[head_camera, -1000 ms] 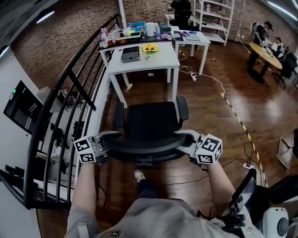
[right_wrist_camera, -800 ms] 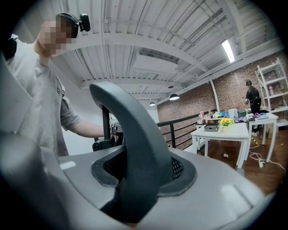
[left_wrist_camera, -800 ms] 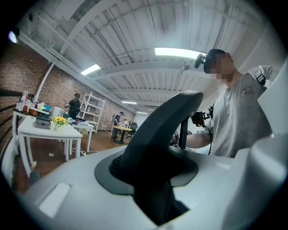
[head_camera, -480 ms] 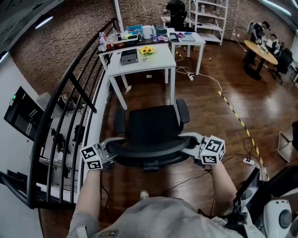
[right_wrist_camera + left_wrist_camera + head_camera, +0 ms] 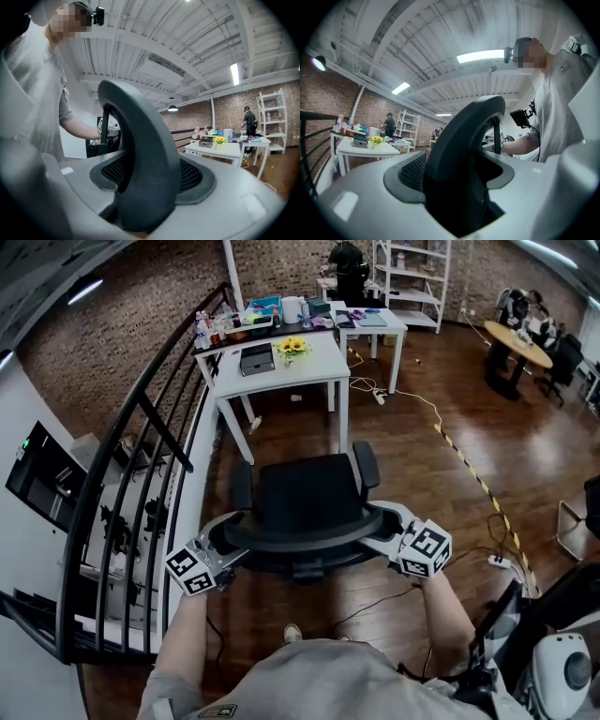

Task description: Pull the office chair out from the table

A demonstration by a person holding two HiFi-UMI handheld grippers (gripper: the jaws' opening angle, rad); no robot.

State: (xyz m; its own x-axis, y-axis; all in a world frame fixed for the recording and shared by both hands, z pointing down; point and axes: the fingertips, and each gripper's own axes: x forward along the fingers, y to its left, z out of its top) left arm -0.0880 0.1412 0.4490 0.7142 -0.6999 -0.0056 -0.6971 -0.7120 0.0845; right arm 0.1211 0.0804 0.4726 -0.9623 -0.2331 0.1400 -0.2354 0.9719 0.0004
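Observation:
The black office chair point(image 5: 305, 491) stands on the wood floor, clear of the white table point(image 5: 281, 367), with its seat facing the table. My left gripper point(image 5: 223, 542) is at the left end of the curved backrest rim point(image 5: 464, 150) and my right gripper point(image 5: 382, 527) at the right end point(image 5: 145, 159). Both sets of jaws have just been opening. The rim still lies between each pair of grey jaws, and a dark gap shows beside it. Both grippers point roughly level, toward each other.
A black railing point(image 5: 141, 446) runs along the left. White cables point(image 5: 412, 395) and a yellow-black floor strip point(image 5: 473, 474) lie to the right. The table holds sunflowers point(image 5: 292, 346) and a dark box point(image 5: 255, 357). A person's shoe point(image 5: 293, 634) is just behind the chair.
The chair and both grippers have come a little further back from the table. Both pairs of jaws stand wider round the backrest rim than before.

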